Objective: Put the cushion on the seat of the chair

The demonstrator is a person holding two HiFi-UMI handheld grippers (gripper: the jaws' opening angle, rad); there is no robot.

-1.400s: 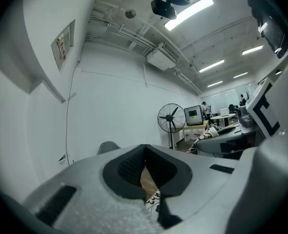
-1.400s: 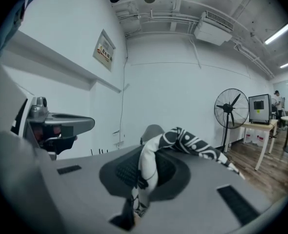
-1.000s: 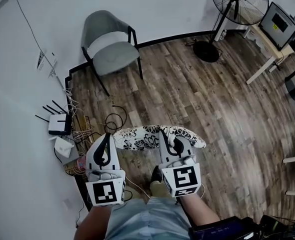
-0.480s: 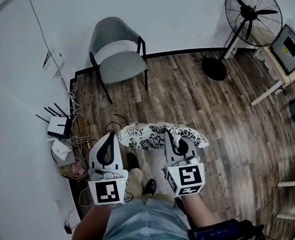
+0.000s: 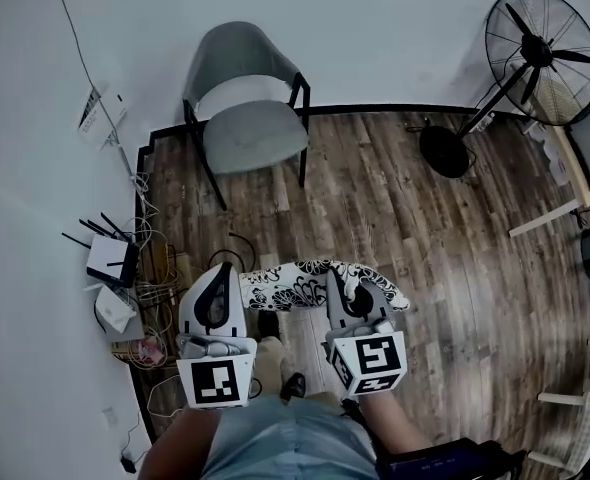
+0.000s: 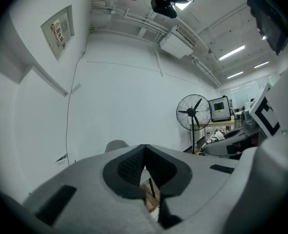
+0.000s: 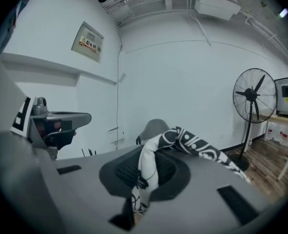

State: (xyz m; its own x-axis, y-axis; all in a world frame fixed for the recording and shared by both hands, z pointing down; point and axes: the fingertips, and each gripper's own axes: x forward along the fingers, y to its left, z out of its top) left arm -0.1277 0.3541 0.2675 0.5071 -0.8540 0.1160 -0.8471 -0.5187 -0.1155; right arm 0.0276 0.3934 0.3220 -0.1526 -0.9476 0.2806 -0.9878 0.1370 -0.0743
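A grey chair (image 5: 250, 118) stands against the white wall at the top of the head view, its seat (image 5: 257, 138) bare. The black-and-white patterned cushion (image 5: 320, 283) hangs level over the wood floor, well short of the chair. My right gripper (image 5: 341, 286) is shut on the cushion's near edge; in the right gripper view the fabric (image 7: 195, 145) is folded between its jaws (image 7: 145, 165), and the chair (image 7: 156, 128) shows behind it. My left gripper (image 5: 221, 273) is beside the cushion's left end. In the left gripper view its jaws (image 6: 144, 155) meet with nothing between them.
A router (image 5: 108, 259) and tangled cables (image 5: 160, 278) lie by the left wall. A standing fan (image 5: 547, 56) is at the upper right, with a table leg (image 5: 550, 218) below it. The person's legs and shoes (image 5: 275, 343) are under the grippers.
Both grippers and the cushion have travelled across the floor towards the chair, which now sits nearer in the head view. The right grip is unchanged.
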